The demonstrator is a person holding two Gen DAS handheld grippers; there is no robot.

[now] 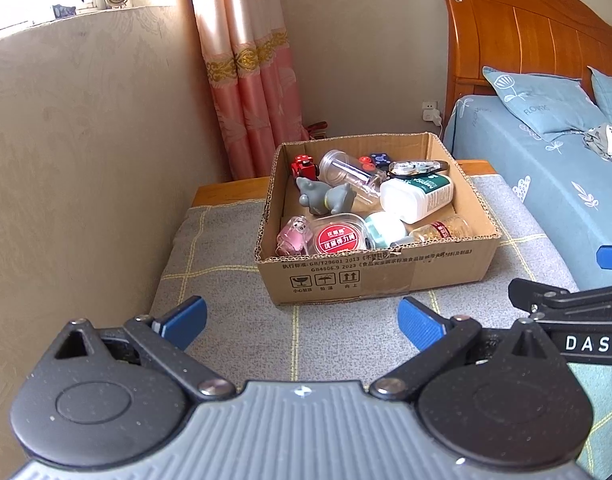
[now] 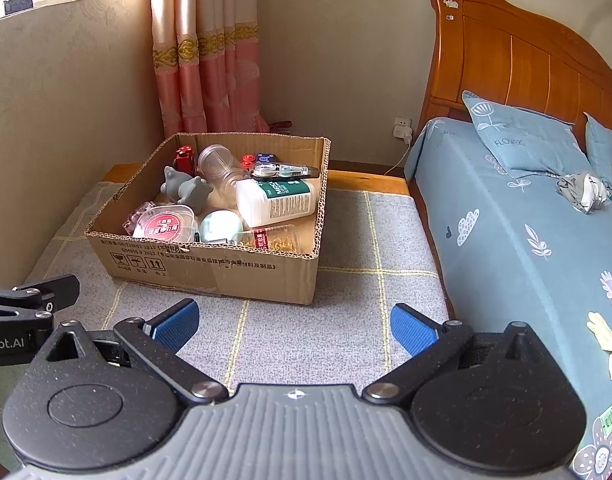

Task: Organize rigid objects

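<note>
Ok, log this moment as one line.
left gripper: open, empty | right gripper: open, empty | both above grey mat, short of cardboard box | box: bottles, toys, jars inside | nothing grasped yet

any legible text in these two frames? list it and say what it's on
"DAS": right gripper arm.
"obot.AI", start cut off: left gripper arm.
"FLOWERS": blue pillow.
"GB/T29601 2013", "GB4806.9 2023": cardboard box front; the Chinese print and three handling symbols with captions are too small.
Round red lid: Chinese characters, too blurred.
White bottle green label: unreadable.
</note>
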